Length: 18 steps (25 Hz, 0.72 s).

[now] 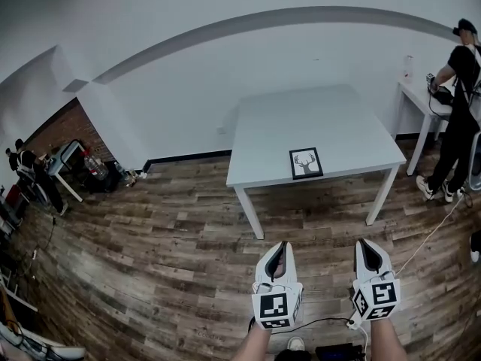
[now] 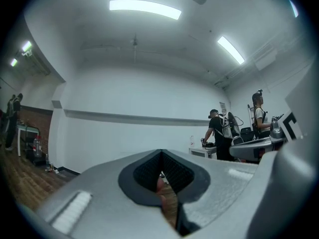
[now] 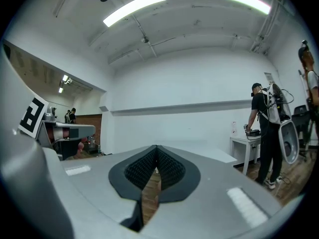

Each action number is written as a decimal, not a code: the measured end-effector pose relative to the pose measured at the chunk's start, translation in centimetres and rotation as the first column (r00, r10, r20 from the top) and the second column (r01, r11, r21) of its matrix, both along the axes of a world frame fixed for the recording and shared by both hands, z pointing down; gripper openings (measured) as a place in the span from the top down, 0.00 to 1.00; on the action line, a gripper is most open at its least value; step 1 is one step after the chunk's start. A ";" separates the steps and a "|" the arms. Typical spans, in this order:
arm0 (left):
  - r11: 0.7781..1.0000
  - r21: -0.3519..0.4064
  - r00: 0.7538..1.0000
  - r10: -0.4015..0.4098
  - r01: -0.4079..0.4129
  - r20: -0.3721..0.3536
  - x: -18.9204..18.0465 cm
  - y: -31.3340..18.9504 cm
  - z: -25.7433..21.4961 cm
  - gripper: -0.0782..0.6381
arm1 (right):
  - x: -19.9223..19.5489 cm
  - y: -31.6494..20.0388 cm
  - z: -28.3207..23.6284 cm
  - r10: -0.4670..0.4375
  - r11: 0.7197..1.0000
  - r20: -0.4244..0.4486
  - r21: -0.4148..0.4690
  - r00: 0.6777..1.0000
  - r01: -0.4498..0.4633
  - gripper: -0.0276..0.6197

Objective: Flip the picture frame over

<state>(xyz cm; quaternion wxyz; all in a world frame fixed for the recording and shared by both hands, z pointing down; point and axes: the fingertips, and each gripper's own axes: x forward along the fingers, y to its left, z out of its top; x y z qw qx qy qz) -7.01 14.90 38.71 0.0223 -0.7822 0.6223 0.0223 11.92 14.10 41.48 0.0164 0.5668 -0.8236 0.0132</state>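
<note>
Lying on table [image 1: 316,119], picture frame [image 1: 306,162] (left gripper [image 1: 279,247], right gripper [image 1: 365,244] closed)

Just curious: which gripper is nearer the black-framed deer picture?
Left. The left gripper hangs short of the black-framed deer picture, slightly to its left; the right gripper is farther off to its right.

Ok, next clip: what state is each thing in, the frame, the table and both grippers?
Black picture frame with a deer print: lying flat on the table, picture side up, not yet flipped.
White rectangular table: standing upright, the frame near its front edge.
Left gripper: shut, empty, over the floor short of the table.
Right gripper: shut, empty, over the floor short of the table.
</note>
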 end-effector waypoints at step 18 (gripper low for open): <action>0.999 -0.044 1.000 -0.023 0.023 0.019 -1.8 -19.2 2.8 0.89 | -1.5 -19.6 2.7 0.000 1.000 0.014 -0.019 1.000 0.000 0.92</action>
